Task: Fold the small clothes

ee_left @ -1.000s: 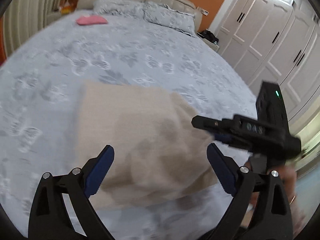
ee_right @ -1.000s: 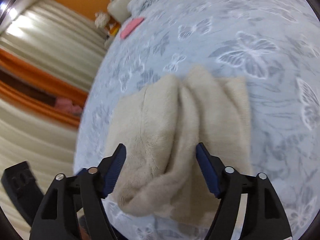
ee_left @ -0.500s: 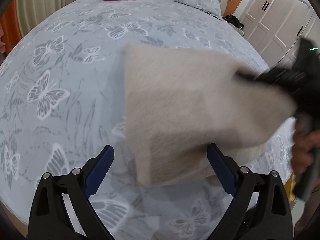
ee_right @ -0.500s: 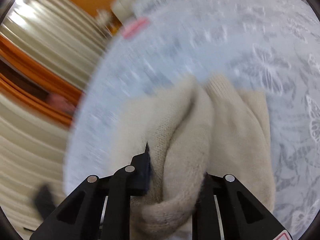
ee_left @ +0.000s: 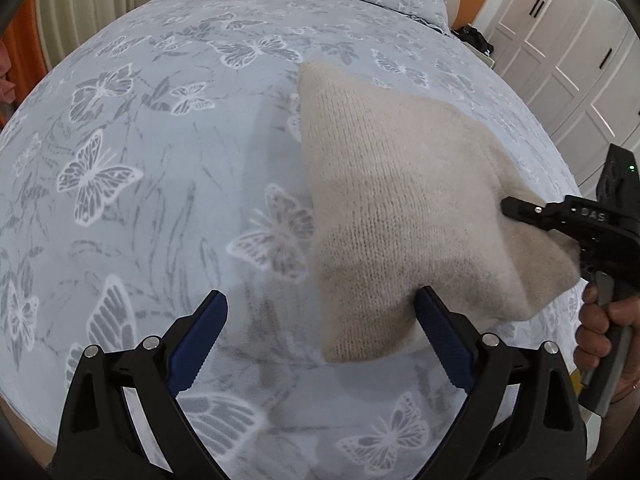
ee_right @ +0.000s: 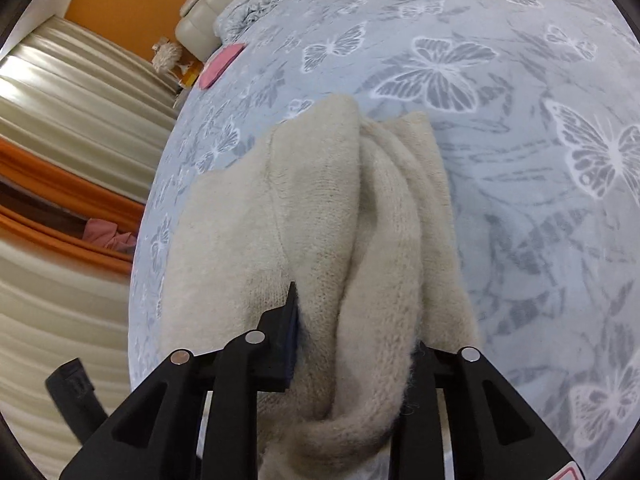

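Cream knit garment bunched between the right gripper's pads as its jaws ease apart, long axis running from that near corner toward the bed's headboard end, left gripper agape, empty, just beside its near edge.

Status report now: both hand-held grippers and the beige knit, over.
Right hand-held gripper on bunched beige knit, jaws easing open. Left hand-held gripper open, empty, beside knit's near corner. Butterfly bedspread below; nothing in the way.
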Demonstrator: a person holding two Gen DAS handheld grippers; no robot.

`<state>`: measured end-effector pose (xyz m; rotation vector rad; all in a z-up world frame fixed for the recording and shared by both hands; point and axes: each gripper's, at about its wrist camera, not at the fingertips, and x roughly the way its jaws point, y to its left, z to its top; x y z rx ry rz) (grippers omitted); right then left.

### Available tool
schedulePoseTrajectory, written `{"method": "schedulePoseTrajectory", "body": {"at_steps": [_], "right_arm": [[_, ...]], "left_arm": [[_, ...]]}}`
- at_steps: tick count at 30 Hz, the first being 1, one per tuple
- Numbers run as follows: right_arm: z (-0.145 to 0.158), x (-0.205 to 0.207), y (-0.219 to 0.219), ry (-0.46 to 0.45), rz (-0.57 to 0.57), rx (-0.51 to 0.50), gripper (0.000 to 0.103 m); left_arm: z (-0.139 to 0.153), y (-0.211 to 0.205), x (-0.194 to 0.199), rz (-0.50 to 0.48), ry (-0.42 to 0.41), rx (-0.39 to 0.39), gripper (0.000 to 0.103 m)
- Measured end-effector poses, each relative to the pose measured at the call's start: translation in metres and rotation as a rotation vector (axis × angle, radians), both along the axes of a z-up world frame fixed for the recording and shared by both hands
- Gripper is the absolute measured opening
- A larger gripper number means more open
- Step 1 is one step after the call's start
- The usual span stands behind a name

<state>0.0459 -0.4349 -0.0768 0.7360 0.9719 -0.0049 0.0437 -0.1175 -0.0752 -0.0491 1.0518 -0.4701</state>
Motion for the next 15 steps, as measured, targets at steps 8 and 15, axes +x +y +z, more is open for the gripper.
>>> {"method": "schedulePoseTrajectory", "body": {"at_steps": [8,15], "right_arm": [[-0.001,0.032,0.0,-0.001,0.014,0.04,0.055],[0.065,0.022,-0.001,-0.242,0.073,-0.035,0.015]], "left_arm": [[-0.007,0.005,-0.004,-0.012,-0.034,-0.064,0.093],[-0.005,0.01,-0.005,-0.016,-0.047,-0.141,0.094]]}}
